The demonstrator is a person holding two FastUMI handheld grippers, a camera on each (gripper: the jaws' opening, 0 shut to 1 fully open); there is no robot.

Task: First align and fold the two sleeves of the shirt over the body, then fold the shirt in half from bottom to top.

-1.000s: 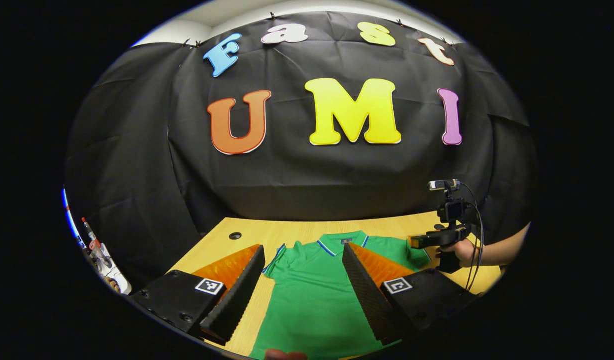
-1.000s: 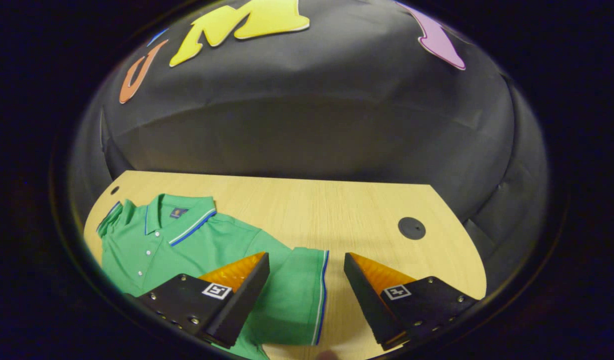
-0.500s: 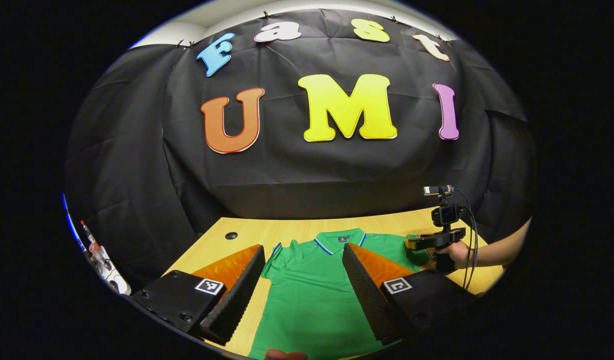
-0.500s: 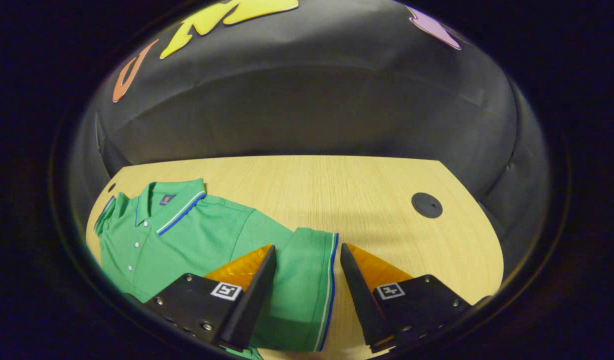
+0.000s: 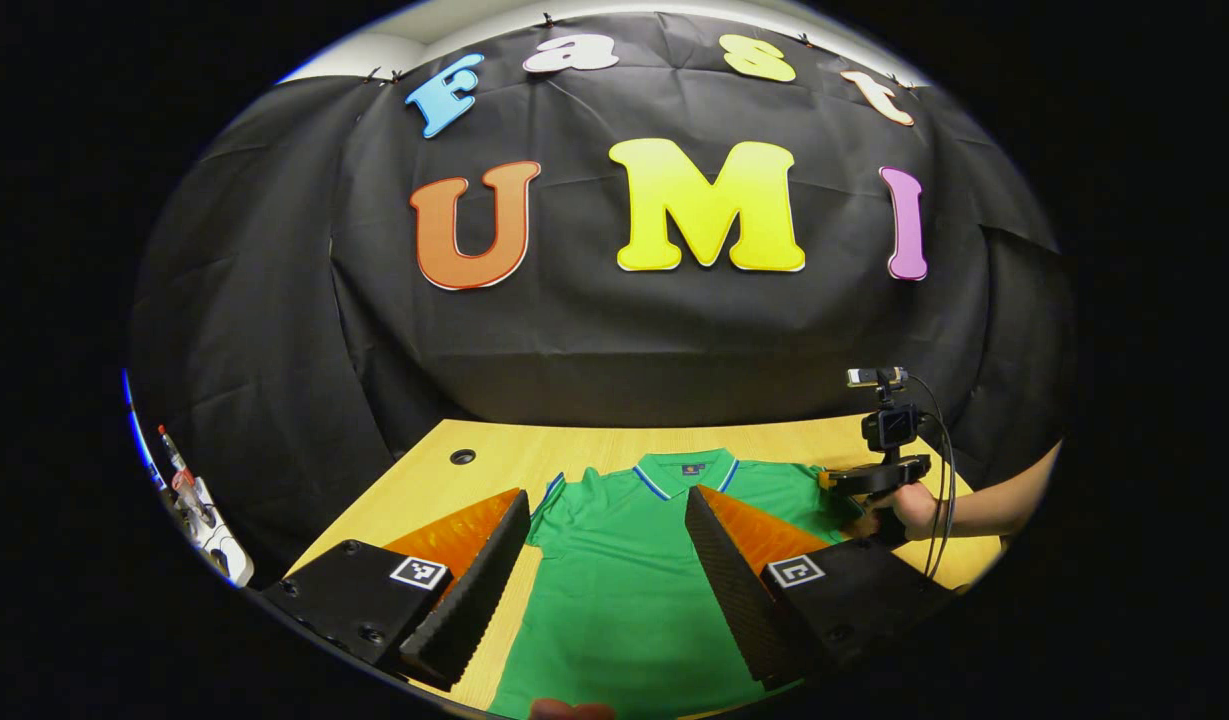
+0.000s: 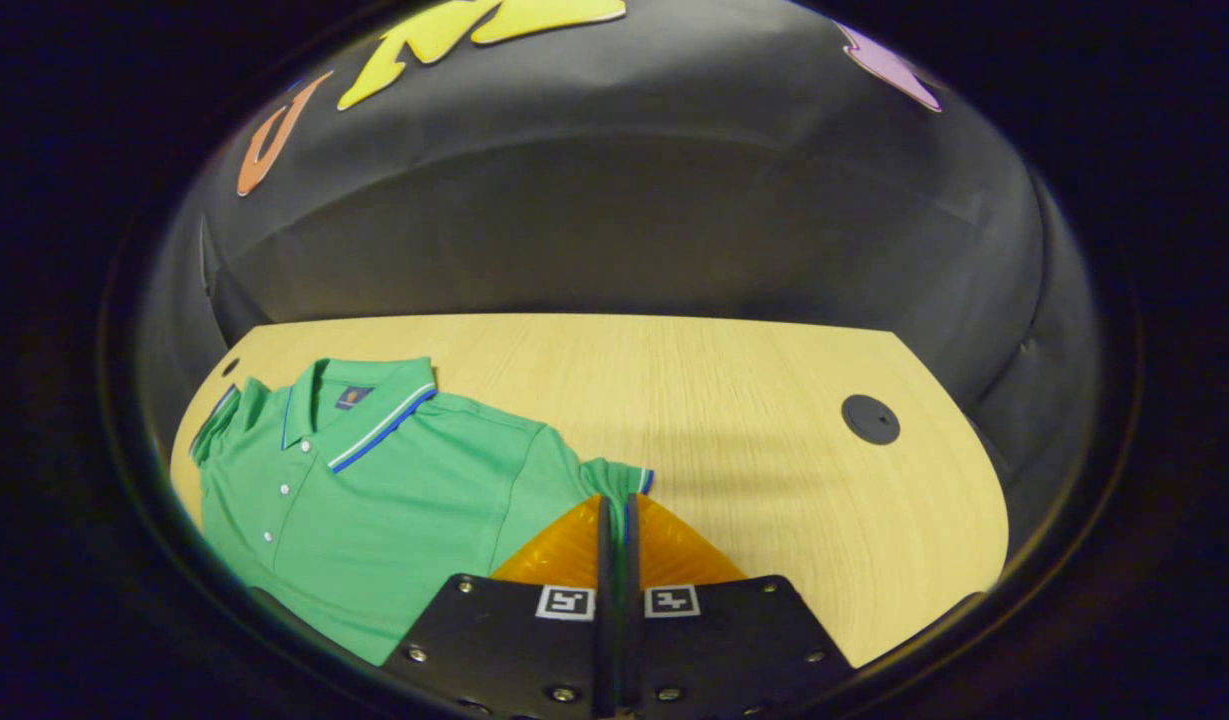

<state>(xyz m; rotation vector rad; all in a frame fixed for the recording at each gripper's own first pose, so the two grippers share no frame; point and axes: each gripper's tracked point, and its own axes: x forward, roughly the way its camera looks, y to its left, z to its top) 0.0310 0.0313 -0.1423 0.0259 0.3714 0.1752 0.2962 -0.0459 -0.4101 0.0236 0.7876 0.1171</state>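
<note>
Sleeve pinched by the right gripper, left gripper wide over the shirt body.

Left gripper view: the left gripper (image 5: 606,540) stays spread wide above the green polo shirt (image 5: 624,600), which lies flat on the wooden table (image 5: 494,470) between its fingers; farther off, the right gripper (image 5: 854,478) sits at the shirt's sleeve. Right gripper view: the right gripper (image 6: 615,520), open half a second ago, has closed on the sleeve cuff (image 6: 626,480). The collar label (image 6: 347,397) is too small to read.
</note>
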